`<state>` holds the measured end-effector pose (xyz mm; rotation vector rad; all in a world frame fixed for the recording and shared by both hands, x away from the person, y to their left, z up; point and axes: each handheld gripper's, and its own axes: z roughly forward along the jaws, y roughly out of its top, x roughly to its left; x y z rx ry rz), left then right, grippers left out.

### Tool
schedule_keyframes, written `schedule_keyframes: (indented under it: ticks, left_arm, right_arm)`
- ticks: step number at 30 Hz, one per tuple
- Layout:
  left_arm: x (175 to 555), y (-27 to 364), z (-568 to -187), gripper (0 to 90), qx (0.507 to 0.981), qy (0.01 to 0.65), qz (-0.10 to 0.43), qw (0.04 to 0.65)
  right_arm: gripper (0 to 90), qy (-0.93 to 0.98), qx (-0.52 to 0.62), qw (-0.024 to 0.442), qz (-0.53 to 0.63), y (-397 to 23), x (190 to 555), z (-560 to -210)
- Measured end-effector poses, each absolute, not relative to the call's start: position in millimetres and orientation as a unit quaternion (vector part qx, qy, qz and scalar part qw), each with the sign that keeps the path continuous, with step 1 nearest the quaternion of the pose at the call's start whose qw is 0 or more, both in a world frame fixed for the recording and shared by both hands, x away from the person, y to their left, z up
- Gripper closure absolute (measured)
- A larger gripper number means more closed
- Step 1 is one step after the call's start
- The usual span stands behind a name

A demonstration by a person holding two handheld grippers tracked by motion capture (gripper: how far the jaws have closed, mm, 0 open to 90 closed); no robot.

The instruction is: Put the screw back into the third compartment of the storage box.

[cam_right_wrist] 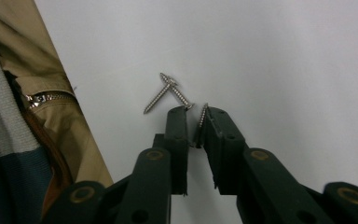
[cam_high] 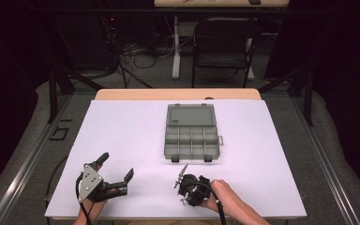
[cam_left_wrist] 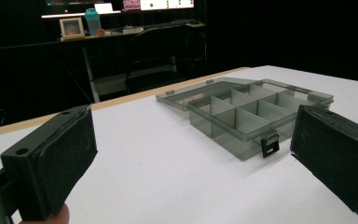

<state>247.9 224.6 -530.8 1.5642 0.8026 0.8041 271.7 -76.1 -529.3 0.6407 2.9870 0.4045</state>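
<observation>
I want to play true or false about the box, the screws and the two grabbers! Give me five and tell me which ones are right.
1. The box has its lid open. True.
2. The right gripper pinches a screw. True.
3. The left gripper is shut tight. False: its jaws stand wide apart with nothing between them.
4. Two more screws lie on the table, crossing each other. True.
5. The box's compartments are full of screws. False: those in sight look empty.
</observation>
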Motion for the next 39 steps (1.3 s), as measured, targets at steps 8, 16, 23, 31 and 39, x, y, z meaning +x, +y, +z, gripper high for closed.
schedule_keyframes:
  ticks: [8, 16, 23, 31, 39]
  left_arm:
    - [248, 225, -531, 0.0, 0.666, 0.341, 0.342, 0.568]
    - [248, 225, -531, 0.0, 0.666, 0.341, 0.342, 0.568]
    - [248, 225, -531, 0.0, 0.667, 0.341, 0.341, 0.567]
    - [248, 225, -531, 0.0, 0.667, 0.341, 0.341, 0.569]
    - [249, 225, -531, 0.0, 0.669, 0.341, 0.338, 0.567]
  right_arm:
    - [85.8, 0.966, 0.220, 0.001, 0.137, -81, 279, -530]
    - [85.9, 0.964, 0.227, 0.003, 0.137, -88, 282, -526]
    - [85.9, 0.963, 0.230, 0.012, 0.143, -94, 286, -517]
    - [85.9, 0.961, 0.236, 0.026, 0.143, -99, 293, -510]
    - [85.9, 0.957, 0.247, 0.034, 0.146, -106, 302, -506]
